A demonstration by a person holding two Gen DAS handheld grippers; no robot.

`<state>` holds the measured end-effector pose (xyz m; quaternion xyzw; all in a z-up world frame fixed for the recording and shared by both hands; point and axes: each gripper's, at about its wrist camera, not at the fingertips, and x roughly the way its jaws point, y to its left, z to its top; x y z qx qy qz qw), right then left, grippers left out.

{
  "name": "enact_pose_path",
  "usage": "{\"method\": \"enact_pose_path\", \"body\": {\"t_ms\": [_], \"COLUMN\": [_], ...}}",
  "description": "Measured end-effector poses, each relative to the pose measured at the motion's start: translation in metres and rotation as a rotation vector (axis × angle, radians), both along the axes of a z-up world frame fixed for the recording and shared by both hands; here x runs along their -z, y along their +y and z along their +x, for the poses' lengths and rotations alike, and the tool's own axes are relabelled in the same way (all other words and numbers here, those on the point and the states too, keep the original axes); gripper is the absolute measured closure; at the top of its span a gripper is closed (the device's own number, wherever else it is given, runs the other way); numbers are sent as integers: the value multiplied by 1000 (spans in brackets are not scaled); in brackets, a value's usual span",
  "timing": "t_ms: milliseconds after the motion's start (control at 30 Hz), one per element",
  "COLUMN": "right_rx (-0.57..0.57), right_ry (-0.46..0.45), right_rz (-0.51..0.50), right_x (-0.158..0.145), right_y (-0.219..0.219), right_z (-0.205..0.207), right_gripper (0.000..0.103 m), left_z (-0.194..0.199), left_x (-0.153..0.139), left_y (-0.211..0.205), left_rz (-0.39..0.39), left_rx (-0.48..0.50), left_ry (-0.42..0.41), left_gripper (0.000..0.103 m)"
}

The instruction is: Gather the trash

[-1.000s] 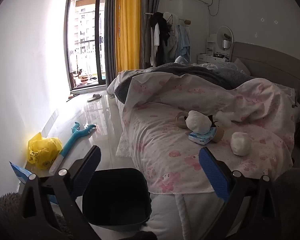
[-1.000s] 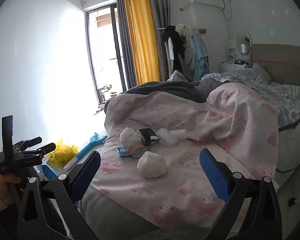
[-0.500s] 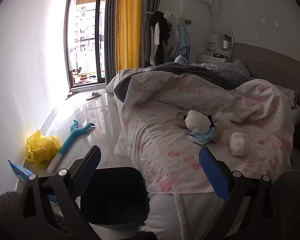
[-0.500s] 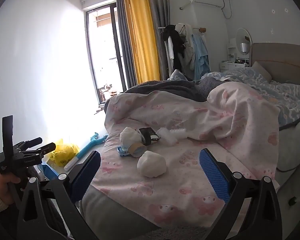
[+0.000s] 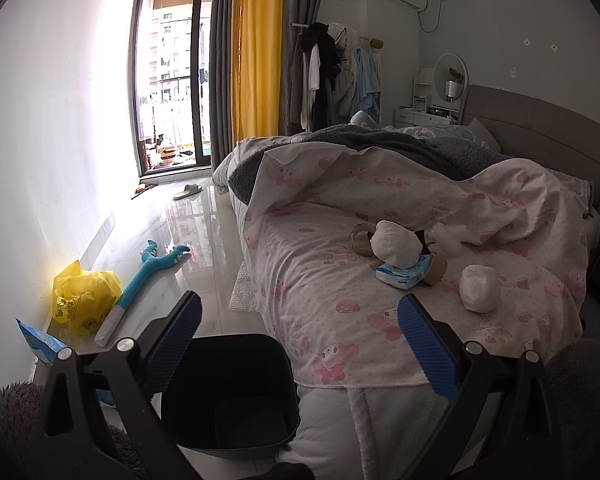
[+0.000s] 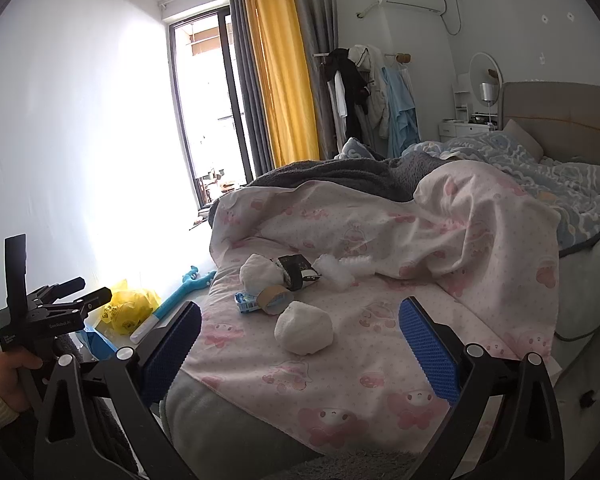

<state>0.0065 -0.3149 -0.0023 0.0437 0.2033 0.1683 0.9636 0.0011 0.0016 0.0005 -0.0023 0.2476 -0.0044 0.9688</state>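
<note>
Trash lies on the pink blanket of the bed point(image 6: 340, 392): a white crumpled paper ball point(image 6: 304, 331) point(image 5: 479, 288), a second white wad point(image 6: 258, 272) point(image 5: 394, 245), a blue tissue pack point(image 5: 404, 274) point(image 6: 246, 303), a cardboard tape roll point(image 6: 272, 299), a black wrapper point(image 6: 296, 270) and white foam bits point(image 6: 340, 270). A dark bin point(image 5: 228, 396) stands on the floor by the bed's foot. My left gripper point(image 5: 300, 344) is open and empty above the bin. My right gripper point(image 6: 300, 350) is open and empty, just short of the paper ball.
On the floor by the left wall lie a yellow plastic bag point(image 5: 84, 300), a blue long-handled toy brush point(image 5: 140, 280) and a blue packet point(image 5: 40, 342). A slipper point(image 5: 188, 191) lies near the balcony door. A grey rug point(image 5: 8, 420) is at the lower left.
The left wrist view has shifted slightly; the bin and bed sit a little lower and nearer. The right gripper has hardly moved. Both stay open.
</note>
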Motion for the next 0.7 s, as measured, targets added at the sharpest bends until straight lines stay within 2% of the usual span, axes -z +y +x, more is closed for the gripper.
{"method": "enact_pose_path", "body": {"t_ms": [700], "right_rx": [0], "right_ry": [4], "right_rz": [9], "right_x": [3], "right_y": [-4], "right_z": [0], "right_gripper": [3], "left_z": [0], "left_x": [0], "left_y": [0], "left_rz": [-1], "left_rx": [0], "left_ry": [1], "left_gripper": [3]}}
